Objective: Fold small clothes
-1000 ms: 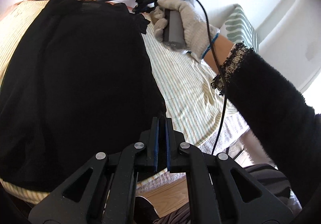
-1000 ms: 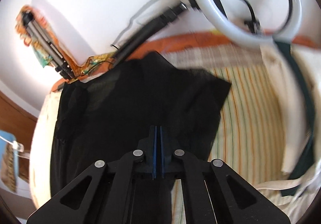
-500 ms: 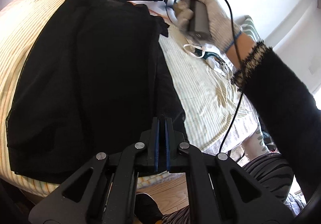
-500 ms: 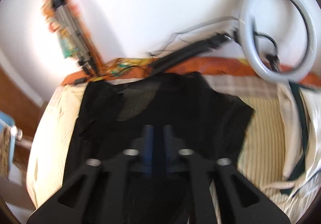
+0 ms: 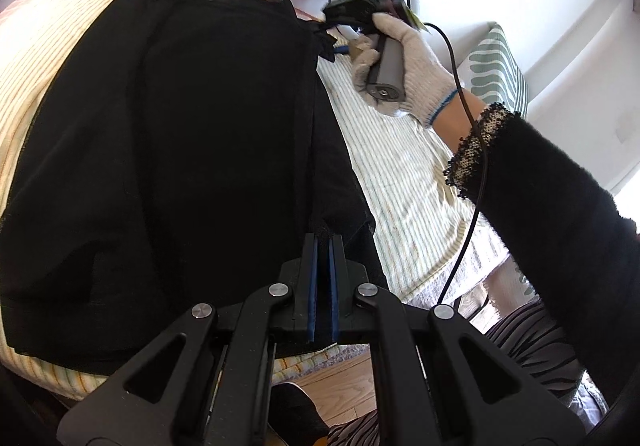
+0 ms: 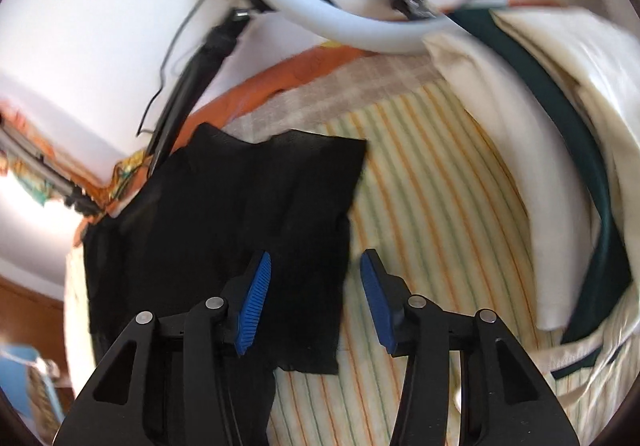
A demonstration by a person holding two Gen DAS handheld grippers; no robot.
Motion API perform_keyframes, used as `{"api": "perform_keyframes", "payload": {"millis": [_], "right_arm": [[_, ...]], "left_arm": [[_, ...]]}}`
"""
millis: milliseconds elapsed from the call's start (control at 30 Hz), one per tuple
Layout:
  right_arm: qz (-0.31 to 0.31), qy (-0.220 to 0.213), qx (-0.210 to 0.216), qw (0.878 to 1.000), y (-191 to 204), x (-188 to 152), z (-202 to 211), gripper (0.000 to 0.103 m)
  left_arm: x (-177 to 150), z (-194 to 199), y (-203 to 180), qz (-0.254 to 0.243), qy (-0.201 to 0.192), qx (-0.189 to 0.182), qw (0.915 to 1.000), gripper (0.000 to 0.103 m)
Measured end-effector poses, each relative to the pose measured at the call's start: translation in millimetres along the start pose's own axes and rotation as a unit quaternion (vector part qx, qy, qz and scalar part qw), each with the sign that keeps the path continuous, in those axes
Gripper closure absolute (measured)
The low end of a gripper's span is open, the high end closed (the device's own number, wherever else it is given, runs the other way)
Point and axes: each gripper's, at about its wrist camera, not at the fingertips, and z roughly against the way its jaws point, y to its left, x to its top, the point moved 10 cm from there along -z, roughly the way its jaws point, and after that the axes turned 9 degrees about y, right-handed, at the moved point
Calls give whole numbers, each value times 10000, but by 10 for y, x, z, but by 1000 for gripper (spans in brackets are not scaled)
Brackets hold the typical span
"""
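A black sheer garment [image 5: 192, 134] lies spread over a striped bedcover [image 5: 404, 182]. My left gripper [image 5: 322, 242] is shut on the garment's near right edge. My right gripper [image 6: 314, 266] is open and empty, hovering over the garment's far right corner [image 6: 256, 222]; nothing sits between its blue pads. In the left wrist view the right gripper [image 5: 352, 12] is held by a gloved hand [image 5: 408, 66] at the garment's far corner.
A white ring light [image 6: 384, 6] on a black stand leans at the wall. Cream and dark green clothes [image 6: 560, 150] are piled at the right. A green patterned pillow [image 5: 496, 70] lies beyond the bed. Wooden floor [image 5: 336, 382] shows below the bed edge.
My right gripper has opened and let go of the garment's corner, which now lies flat on the bedcover. My left gripper stays shut on the near edge.
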Motion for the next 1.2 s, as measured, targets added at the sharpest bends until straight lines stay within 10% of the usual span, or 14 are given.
{"api": "perform_keyframes", "payload": {"millis": [200, 600, 1200], "right_arm": [[552, -204, -628, 9963, 91, 47, -86, 100], [874, -511, 128, 9948, 803, 124, 355, 101], [2136, -277, -334, 9760, 2029, -203, -328, 101]], "left_arm": [[-8, -51, -23, -23, 26, 24, 10000, 100], [-52, 135, 100, 187, -141, -123, 9996, 100], [-146, 327, 556, 672, -202, 32, 9975, 100]]}}
